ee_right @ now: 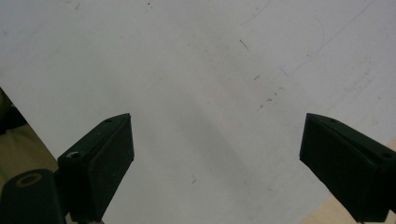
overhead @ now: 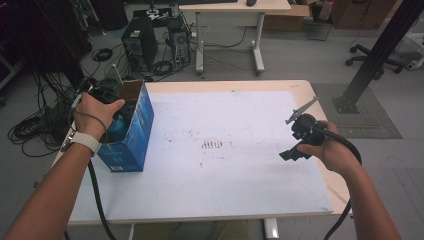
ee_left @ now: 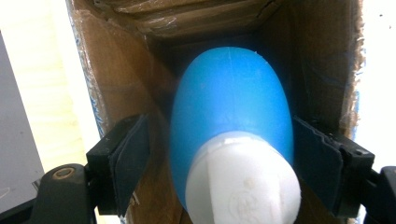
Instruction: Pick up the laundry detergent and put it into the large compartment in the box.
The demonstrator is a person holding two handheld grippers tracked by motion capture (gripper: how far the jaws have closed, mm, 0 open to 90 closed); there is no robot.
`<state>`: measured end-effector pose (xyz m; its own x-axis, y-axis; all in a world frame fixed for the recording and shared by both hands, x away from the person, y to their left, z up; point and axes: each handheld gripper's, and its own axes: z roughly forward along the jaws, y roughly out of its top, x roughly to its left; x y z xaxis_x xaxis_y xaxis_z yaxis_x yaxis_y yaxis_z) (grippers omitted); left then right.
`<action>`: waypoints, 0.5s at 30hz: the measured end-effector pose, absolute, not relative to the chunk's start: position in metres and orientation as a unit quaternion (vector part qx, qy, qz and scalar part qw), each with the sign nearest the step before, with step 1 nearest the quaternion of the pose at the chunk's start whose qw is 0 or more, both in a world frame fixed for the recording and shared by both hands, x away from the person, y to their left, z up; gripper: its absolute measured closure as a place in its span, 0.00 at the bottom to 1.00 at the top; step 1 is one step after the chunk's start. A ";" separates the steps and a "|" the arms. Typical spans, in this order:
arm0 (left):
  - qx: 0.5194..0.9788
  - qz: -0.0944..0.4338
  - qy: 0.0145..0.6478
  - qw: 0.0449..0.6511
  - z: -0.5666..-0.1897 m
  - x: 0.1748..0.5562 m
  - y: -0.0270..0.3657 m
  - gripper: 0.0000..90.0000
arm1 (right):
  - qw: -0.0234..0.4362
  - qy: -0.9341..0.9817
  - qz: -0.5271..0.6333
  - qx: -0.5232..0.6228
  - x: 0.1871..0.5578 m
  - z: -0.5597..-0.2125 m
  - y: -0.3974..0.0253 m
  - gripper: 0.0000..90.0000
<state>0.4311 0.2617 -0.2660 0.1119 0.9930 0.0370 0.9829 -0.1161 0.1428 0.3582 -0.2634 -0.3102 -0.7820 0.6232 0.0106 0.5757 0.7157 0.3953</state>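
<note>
A blue bottle [ee_left: 231, 102] with a white cap [ee_left: 243, 186] stands inside an open-topped blue cardboard box [overhead: 135, 135] at the table's left edge. My left gripper [ee_left: 222, 130] reaches down into the box, one jaw on each side of the bottle. A small gap shows at the left jaw, and the right jaw is at the bottle's edge, so the gripper is open. From above, part of the bottle [overhead: 118, 130] shows under the hand. My right gripper [overhead: 291, 153] hovers open over the white mat [ee_right: 196, 70] near the table's right edge, nothing between its jaws.
The white mat [overhead: 225, 150] covers most of the tabletop, with faint dark marks at its middle. The box's brown inner walls [ee_left: 121, 79] close tightly around the bottle. Beyond the table are a computer tower [overhead: 139, 45], cables on the floor and another desk [overhead: 235, 10].
</note>
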 end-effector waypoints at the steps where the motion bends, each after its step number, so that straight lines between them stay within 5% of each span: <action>1: 0.745 0.061 0.663 0.042 -0.265 0.431 0.262 0.23 | 0.062 0.924 0.193 0.324 0.358 -0.310 -0.263 0.11; 15: 0.748 0.064 0.659 0.050 -0.258 0.428 0.262 0.17 | 0.064 0.924 0.192 0.324 0.356 -0.308 -0.263 0.11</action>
<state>0.4280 0.2617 -0.2580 0.1245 0.9918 0.0292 0.9791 -0.1275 0.1587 0.3562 -0.2629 -0.3076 -0.7820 0.6232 0.0065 0.5743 0.7164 0.3963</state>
